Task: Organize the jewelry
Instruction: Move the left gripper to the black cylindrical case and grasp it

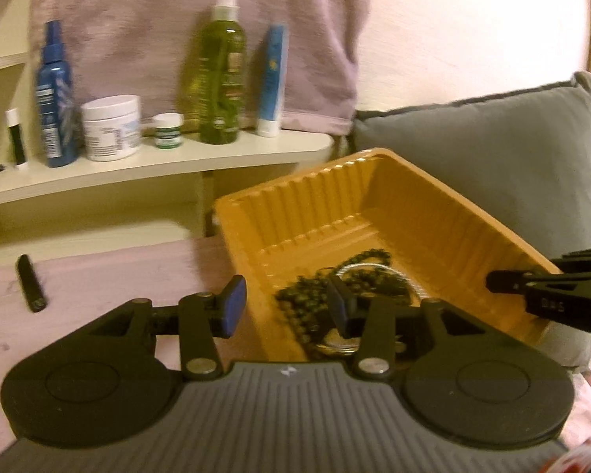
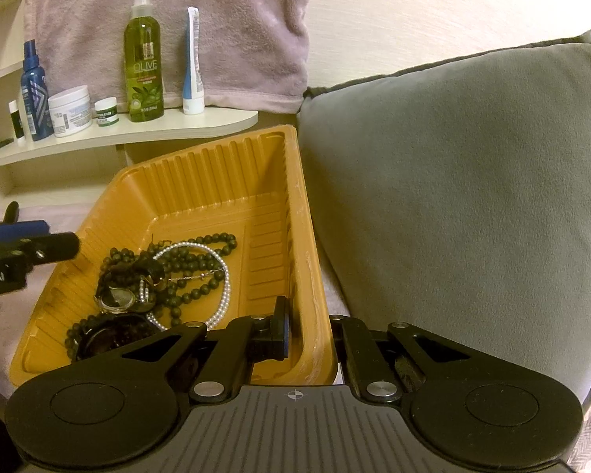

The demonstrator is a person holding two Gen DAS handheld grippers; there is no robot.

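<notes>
An orange ribbed plastic tray point(image 2: 216, 173) lies on a pink cover next to a grey cushion. It holds a dark green bead necklace point(image 2: 201, 280), a white pearl strand point(image 2: 226, 287) and a round-faced watch point(image 2: 116, 299), all tangled together. My right gripper point(image 2: 313, 333) is shut on the tray's right wall, one finger inside and one outside. My left gripper point(image 1: 285, 309) hovers open over the tray's point(image 1: 335, 197) left rim, above the dark beads point(image 1: 358, 280), with nothing pressed between its blue pads. The left gripper point(image 2: 59, 242) also shows from the side in the right wrist view.
A grey cushion point(image 2: 453, 197) presses against the tray's right side. Behind, a pale shelf point(image 1: 177, 165) carries a green spray bottle point(image 1: 220, 79), a blue bottle point(image 1: 55, 98), jars and a tube, with a pink towel hanging above. A small black stick point(image 1: 31, 283) lies on the cover at left.
</notes>
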